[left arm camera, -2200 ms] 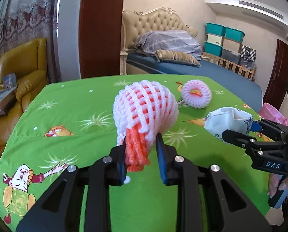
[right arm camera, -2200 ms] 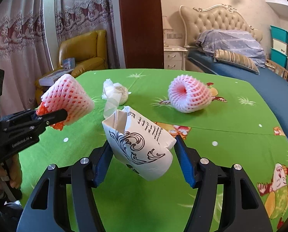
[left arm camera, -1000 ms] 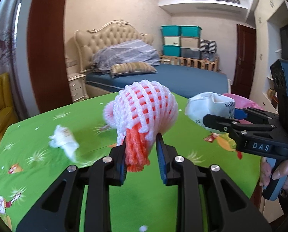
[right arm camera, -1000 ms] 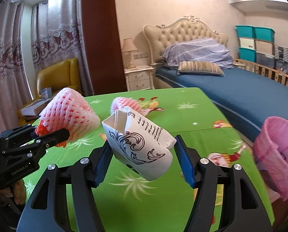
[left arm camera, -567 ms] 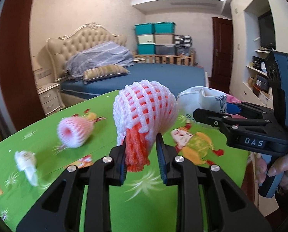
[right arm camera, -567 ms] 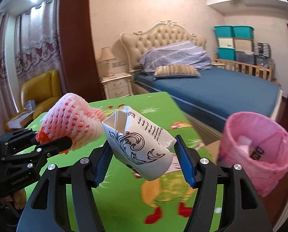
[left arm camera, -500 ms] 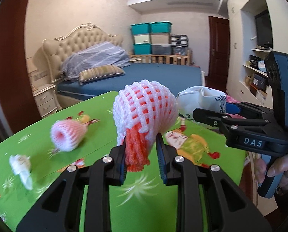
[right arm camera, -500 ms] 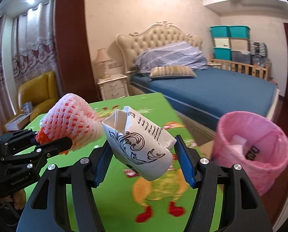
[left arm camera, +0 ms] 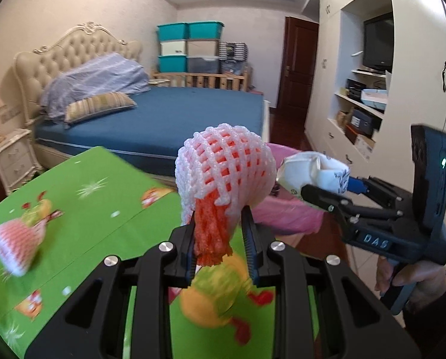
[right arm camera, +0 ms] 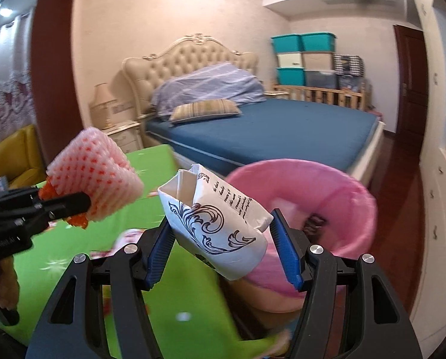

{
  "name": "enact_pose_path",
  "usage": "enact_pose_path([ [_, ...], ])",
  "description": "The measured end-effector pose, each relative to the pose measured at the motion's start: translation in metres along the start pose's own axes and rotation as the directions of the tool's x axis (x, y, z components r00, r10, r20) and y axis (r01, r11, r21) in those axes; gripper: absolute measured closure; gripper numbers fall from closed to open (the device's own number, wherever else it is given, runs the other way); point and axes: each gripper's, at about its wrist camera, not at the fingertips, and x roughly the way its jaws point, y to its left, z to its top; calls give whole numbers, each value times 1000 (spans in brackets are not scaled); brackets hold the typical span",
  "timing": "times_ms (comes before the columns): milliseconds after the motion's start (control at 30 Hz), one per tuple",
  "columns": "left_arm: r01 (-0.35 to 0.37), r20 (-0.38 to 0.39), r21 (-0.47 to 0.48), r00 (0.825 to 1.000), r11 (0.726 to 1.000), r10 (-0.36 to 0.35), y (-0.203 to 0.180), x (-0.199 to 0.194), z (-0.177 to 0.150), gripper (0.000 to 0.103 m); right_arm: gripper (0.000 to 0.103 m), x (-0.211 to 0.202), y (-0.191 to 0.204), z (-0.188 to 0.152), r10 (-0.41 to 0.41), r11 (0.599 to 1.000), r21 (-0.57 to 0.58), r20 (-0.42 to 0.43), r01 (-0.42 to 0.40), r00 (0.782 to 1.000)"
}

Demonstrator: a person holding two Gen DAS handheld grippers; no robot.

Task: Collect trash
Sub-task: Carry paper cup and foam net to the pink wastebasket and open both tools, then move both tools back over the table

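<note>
My left gripper [left arm camera: 220, 245] is shut on a pink-and-orange foam fruit net [left arm camera: 223, 176], held up over the green table's edge; the net also shows in the right wrist view [right arm camera: 94, 176]. My right gripper [right arm camera: 223, 251] is shut on a crushed white paper cup [right arm camera: 214, 215] with black scrollwork, held beside and just before the pink-lined trash bin [right arm camera: 336, 209]. The cup [left arm camera: 312, 170] and the bin [left arm camera: 289, 212] also show in the left wrist view, the bin mostly hidden behind the net. A second foam net [left arm camera: 16, 248] lies on the table at the left.
The green cartoon tablecloth [left arm camera: 88, 209] ends just before the bin. Behind stands a blue bed [right arm camera: 268, 128] with a tufted headboard. Teal storage boxes [left arm camera: 190, 45] are stacked at the back. A white wardrobe with shelves [left arm camera: 372, 95] lines the right wall.
Both grippers have swung right, off the table's middle, toward the pink bin. The bin now sits close in front of the cup. Both still hold their trash.
</note>
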Motion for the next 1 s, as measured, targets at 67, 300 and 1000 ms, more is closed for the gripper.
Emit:
enact_pose_path([
  [67,45,-18,1,999,999,-45,-8,20,14,77,43,6,-16,3,-26,1000,7,2,26,1000],
  [300,124,-34,4,992,992,-123,-33,83,62,77,43,42,-70,15,-111,993,36,-34,112,993],
  [1000,48,66,-60,997,997,-44,-26,118,106,12,20,42,-119,12,-149,984,97,17,147,989],
])
